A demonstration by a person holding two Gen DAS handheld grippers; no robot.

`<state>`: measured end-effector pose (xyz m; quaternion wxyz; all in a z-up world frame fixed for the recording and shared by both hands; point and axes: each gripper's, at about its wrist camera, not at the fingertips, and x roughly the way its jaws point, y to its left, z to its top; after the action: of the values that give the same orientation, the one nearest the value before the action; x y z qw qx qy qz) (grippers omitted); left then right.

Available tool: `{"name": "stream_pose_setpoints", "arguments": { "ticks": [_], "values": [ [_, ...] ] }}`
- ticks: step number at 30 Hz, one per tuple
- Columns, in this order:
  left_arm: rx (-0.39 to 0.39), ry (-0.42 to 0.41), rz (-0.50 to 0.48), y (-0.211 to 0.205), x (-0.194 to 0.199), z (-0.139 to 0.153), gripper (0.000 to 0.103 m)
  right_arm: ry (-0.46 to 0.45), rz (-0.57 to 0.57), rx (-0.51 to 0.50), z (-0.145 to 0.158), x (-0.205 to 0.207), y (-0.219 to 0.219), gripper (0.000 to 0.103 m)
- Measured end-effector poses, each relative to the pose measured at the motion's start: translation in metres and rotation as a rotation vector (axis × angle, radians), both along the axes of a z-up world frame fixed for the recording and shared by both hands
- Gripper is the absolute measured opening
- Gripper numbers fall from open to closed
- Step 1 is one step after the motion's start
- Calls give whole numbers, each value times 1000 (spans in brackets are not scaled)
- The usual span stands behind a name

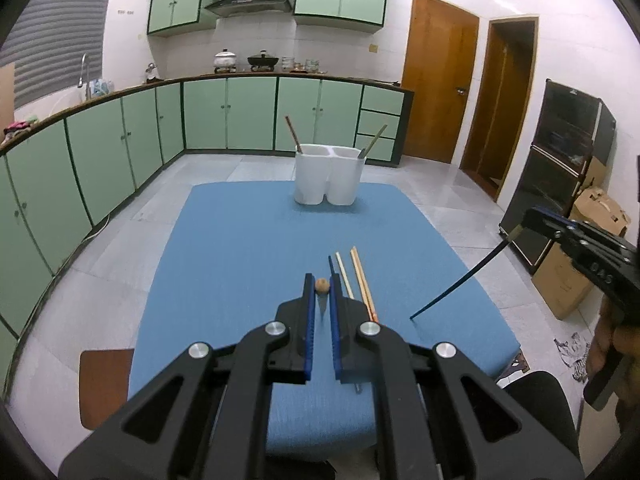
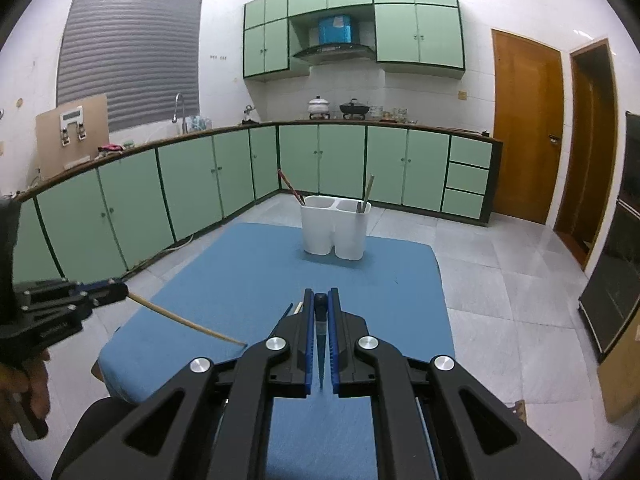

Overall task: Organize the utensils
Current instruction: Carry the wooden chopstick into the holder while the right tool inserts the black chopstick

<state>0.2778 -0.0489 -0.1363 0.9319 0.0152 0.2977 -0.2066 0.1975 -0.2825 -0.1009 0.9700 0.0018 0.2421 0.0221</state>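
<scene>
A white two-cup utensil holder (image 1: pixel 329 178) (image 2: pixel 335 226) stands at the far end of the blue mat (image 1: pixel 240 260) (image 2: pixel 248 272), with a brown chopstick in its left cup and a pale one in its right. My left gripper (image 1: pixel 321 286) is shut on a tan chopstick (image 1: pixel 322 285); it shows in the right wrist view (image 2: pixel 120 289), with the tan chopstick (image 2: pixel 188 322) slanting down to the mat. My right gripper (image 2: pixel 321 300) is shut on a dark blue chopstick (image 2: pixel 321 304), which the left wrist view (image 1: pixel 460 280) shows hanging from the right gripper (image 1: pixel 520 226).
Several loose chopsticks (image 1: pixel 356 280) lie on the mat just beyond my left gripper, and show partly in the right wrist view (image 2: pixel 290 312). Green cabinets (image 1: pixel 120 140) ring the room. A cardboard box (image 1: pixel 576 264) and black cabinet (image 1: pixel 560 168) stand to the right.
</scene>
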Motion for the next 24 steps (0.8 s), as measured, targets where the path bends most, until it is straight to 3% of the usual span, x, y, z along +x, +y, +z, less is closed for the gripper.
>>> {"name": "stream_pose_setpoints", "arguments": {
  "ticks": [15,24],
  "values": [
    [4,34,-90,-28,64,33,6,97,80,8,27,65,-13,6],
    [25,-49,-120,-48,103,74,6,80,104,2,73,121,-23,6]
  ]
}}
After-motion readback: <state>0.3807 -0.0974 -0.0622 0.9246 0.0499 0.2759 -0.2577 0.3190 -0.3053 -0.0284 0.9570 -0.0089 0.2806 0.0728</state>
